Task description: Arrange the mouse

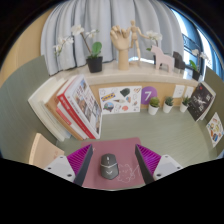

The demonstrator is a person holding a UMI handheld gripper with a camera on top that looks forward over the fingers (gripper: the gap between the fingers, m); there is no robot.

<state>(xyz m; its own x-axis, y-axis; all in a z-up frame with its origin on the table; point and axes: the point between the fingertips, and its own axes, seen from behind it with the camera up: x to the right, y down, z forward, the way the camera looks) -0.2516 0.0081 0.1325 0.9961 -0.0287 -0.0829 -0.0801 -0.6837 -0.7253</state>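
A dark grey mouse [108, 164] lies on a dusty-pink mouse mat [126, 172] with a white line drawing, on the desk. My gripper [113, 148] is open, with its fingers on either side of the mouse. The left finger [82, 158] is close to the mouse's side. The right finger [146, 157] is farther off, with bare mat between it and the mouse. The mouse rests on the mat and sits nearer the left finger.
Beyond the mat, red-and-white books [78, 108] lean at the left. Cards and small potted plants [153, 103] stand along the back. A shelf above them holds an orchid pot [94, 60], a wooden hand figure [122, 45] and a pink animal figure [160, 55].
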